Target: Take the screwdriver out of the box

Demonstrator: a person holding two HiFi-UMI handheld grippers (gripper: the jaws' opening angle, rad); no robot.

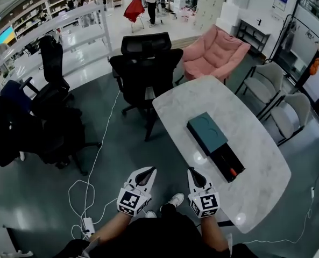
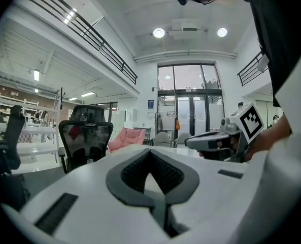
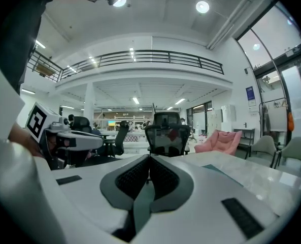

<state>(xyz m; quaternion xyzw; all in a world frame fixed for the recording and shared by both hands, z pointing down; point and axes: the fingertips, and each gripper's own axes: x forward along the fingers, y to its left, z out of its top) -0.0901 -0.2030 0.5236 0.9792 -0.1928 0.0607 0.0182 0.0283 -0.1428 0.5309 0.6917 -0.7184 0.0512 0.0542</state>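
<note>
On the white marble table (image 1: pixel 256 144) lies a teal box (image 1: pixel 207 133) with its black inner tray (image 1: pixel 227 162) slid out toward me. In the tray I see the screwdriver, dark with an orange part (image 1: pixel 233 171). My left gripper (image 1: pixel 148 172) is held over the floor, short of the table's near end, jaws together and empty. My right gripper (image 1: pixel 193 172) hangs beside it at the table's near edge, also shut and empty. The left gripper view shows its closed tips (image 2: pixel 150 152) and the right gripper (image 2: pixel 211 142) alongside. The right gripper view shows closed tips (image 3: pixel 149 158) and the tabletop (image 3: pixel 262 179).
A black office chair (image 1: pixel 146 63) stands at the table's far end, a pink armchair (image 1: pixel 215 52) behind it. Grey chairs (image 1: pixel 288 112) line the right side. More black chairs (image 1: pixel 46 117) stand at left. A white cable (image 1: pixel 94 171) and power strip (image 1: pixel 87 227) lie on the floor.
</note>
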